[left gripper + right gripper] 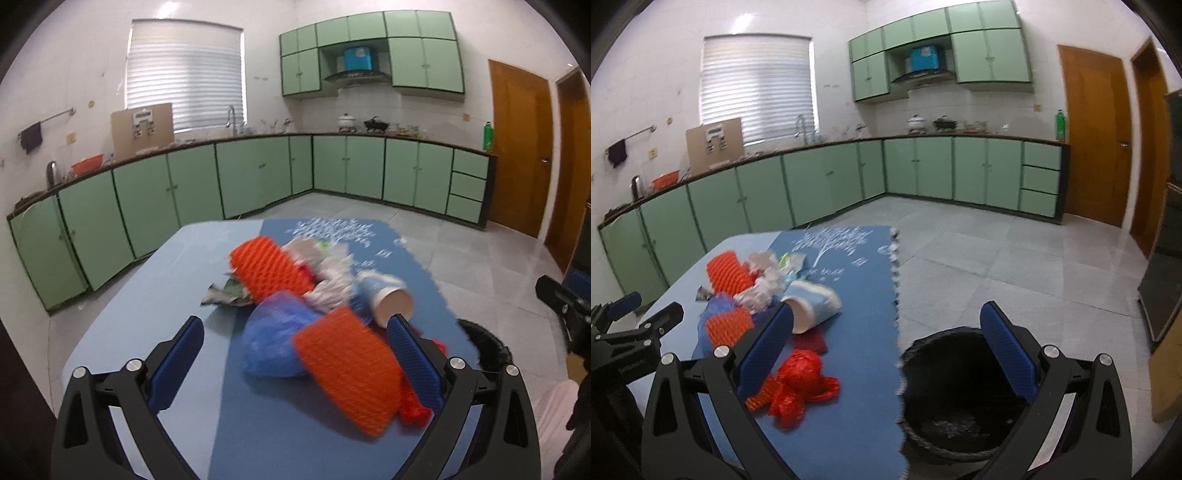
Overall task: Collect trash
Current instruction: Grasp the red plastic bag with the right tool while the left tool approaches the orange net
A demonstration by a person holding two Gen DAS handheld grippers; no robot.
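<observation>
Now left hand-held gripper (295, 354) gaping empty, straddling orange foam mesh sleeve (347, 369); right hand-held gripper (886, 350) hovering wide, empty, over black lined bin (956, 398). Best closing squarely mid-sleeve.

Daylight is coming through the blinded window (184, 74) — ceiling glare showing above it. Trash pile (314, 306) below is smearing with motion blur; fisheye is bending cabinets — corners vignetting black.

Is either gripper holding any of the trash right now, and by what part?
Nothing is held. The left gripper and right gripper are both open, with no trash pinched between the fingers.
</observation>
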